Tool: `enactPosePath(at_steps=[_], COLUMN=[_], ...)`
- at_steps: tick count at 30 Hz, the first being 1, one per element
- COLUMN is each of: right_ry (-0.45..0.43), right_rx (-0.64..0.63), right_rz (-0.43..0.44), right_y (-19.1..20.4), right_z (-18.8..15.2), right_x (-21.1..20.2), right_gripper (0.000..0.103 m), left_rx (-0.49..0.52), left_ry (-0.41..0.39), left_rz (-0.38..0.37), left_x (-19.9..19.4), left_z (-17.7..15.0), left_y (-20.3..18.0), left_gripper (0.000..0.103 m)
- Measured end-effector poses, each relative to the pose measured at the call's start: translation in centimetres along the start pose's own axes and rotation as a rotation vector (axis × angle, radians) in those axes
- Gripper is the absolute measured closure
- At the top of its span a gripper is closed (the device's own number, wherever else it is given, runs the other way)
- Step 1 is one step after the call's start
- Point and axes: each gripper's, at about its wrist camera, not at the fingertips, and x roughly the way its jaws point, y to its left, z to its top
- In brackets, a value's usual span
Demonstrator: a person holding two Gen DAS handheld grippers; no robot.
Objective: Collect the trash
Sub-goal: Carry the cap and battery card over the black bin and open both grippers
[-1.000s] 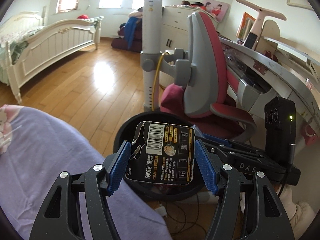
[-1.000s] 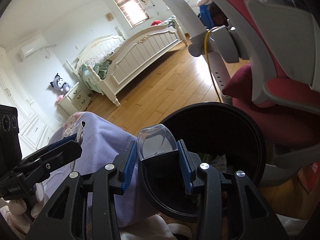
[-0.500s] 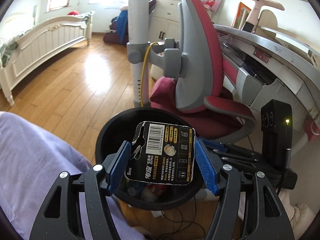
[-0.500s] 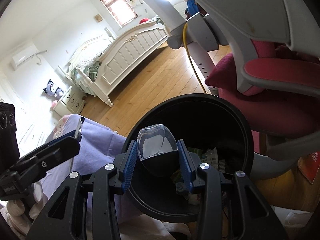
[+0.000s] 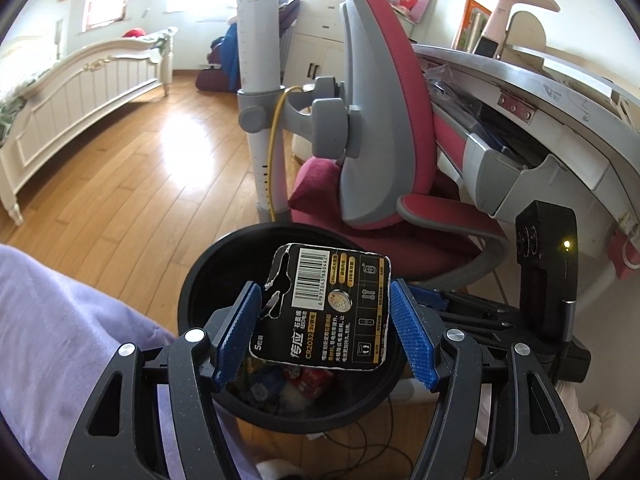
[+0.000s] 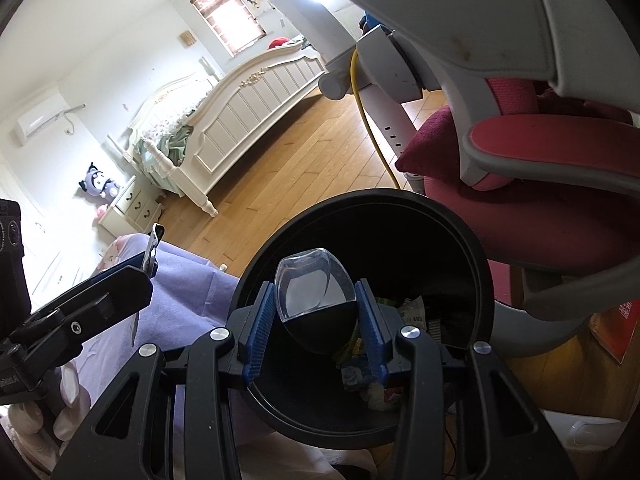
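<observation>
My left gripper (image 5: 324, 320) is shut on a black battery card (image 5: 332, 308) with a barcode, held upright over the round black trash bin (image 5: 200, 276). Wrappers and scraps lie at the bin's bottom. In the right wrist view my right gripper (image 6: 316, 312) holds a clear-and-black plastic piece (image 6: 316, 280) over the same bin (image 6: 476, 248). Its jaws are opening, with the piece still between the blue pads and touching them. The left gripper (image 6: 120, 280) shows at that view's left edge.
A red and grey desk chair (image 5: 384, 128) stands just behind the bin, beside a grey pole (image 5: 260, 80) and a curved desk (image 5: 560, 80). Purple cloth (image 5: 60, 320) lies to the left. Cables (image 5: 360, 448) run under the bin. A white bed (image 5: 80, 80) stands across the wooden floor.
Both grippers have moved over the bin, toward the chair, so more of the bin's inside now shows beneath them. Each still carries its piece.
</observation>
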Motion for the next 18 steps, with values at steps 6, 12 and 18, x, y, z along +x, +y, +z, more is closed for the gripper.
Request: enactPosePath(at_steps=[6,12,18], right_ry=[-0.001,0.006,0.026], right_rx=[0.013,0.000,-0.033], right_rz=[-0.003,-0.004,0.013], right_y=[-0.1,0.7,3.0], right_z=[0.2,0.2,0.0], right_x=[-0.5,-0.7,-0.3], right_gripper=[0.050,0.048,0.041], left_rx=[0.024,0.045,0.046], left_ry=[-0.006,-0.042,-0.097], left_rz=[0.031,0.064,0.146], left_x=[-0.6,-2.5,-5.9], left_z=[0.0,-0.1,-0.7], left_y=[-0.3,-0.5,0.8], left_gripper=[0.025,0.020,0.012])
